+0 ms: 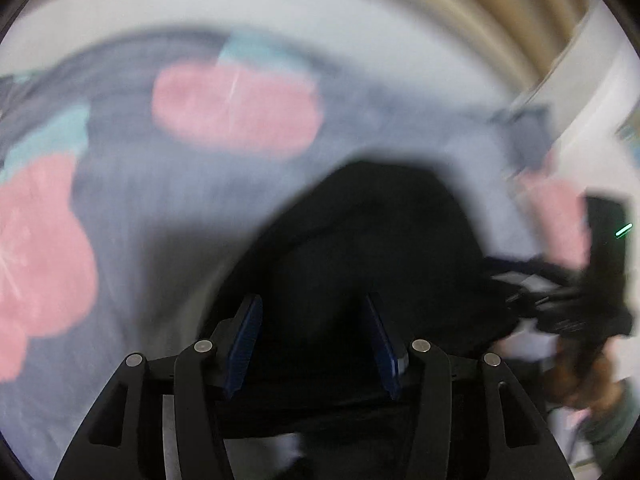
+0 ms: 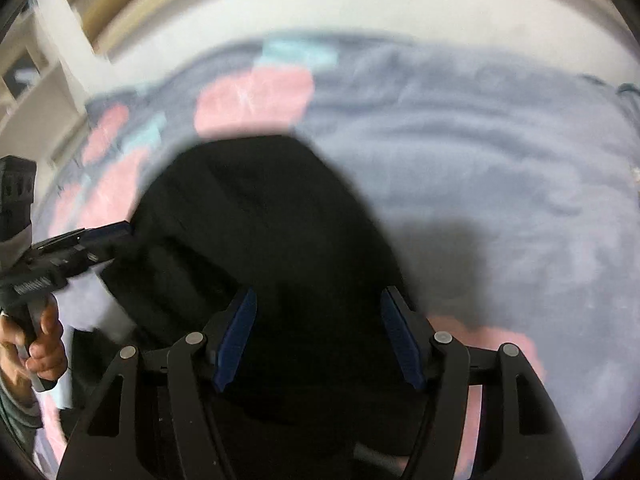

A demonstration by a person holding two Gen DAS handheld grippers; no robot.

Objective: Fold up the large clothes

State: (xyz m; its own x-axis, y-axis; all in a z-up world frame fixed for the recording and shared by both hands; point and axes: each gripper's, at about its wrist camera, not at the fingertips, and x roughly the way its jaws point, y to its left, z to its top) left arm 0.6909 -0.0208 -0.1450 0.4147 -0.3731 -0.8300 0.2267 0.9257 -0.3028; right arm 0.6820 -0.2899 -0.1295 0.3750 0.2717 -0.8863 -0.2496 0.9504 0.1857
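A black garment (image 1: 360,248) lies bunched on a grey-blue bedspread with pink flowers (image 1: 236,108). My left gripper (image 1: 312,308) is over it with its blue pads wide apart and black cloth between and beneath them. In the right wrist view the same garment (image 2: 256,216) fills the middle. My right gripper (image 2: 318,300) is also open over the cloth. The left gripper shows at the left of the right wrist view (image 2: 72,252), its tip at the garment's edge. Both views are blurred by motion.
The bedspread (image 2: 500,168) covers a bed that spreads to all sides. A beige headboard or wall (image 1: 500,4) runs along the far edge. White shelving (image 2: 36,80) stands beyond the bed's left side.
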